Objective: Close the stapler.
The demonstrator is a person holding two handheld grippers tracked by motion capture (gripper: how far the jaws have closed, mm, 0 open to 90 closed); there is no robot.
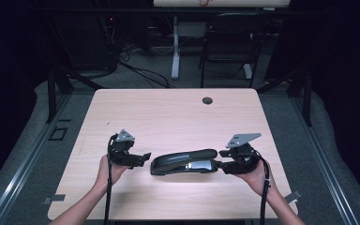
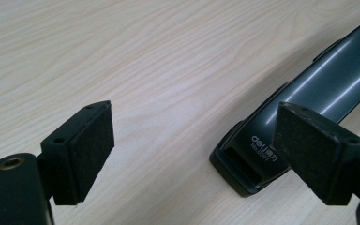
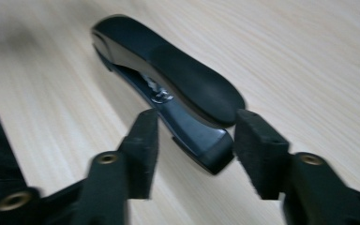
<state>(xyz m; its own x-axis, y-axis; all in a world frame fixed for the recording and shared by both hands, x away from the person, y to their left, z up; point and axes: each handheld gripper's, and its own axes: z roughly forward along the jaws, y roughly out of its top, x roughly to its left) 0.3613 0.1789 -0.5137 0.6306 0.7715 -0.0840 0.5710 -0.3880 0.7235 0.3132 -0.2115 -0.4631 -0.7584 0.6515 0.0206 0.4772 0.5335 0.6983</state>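
The right tool [image 3: 194,154] has its jaws spread, one on either side of the front tip of the stapler [image 1: 185,161], with a gap showing between each pad and the stapler's base; it looks bracketed for a grip, not yet grasping. That placement at the narrow end seems chosen because the base there fits between the jaws, while the wide padded top lever sits further along. The right gripper view is blurred, so contact cannot be ruled out with certainty, but the jaws read as parted.

The left tool [image 2: 192,154] is released too, jaws wide apart. One pad hangs over the stapler's other end, where a brand mark is printed on the dark body; the other pad hangs over bare wood. It holds nothing, and whether it touches the stapler I cannot tell.

The stapler lies lengthwise between the two hands, parallel to the near edge of the desk [image 1: 168,112] and nearer that edge than the far one, roughly midway between the side edges.

Open room is generous: the far half of the desk is bare apart from a small cable hole [image 1: 207,100] near the far edge. Behind each hand the side edges lie near, so sideways pulls have less margin.
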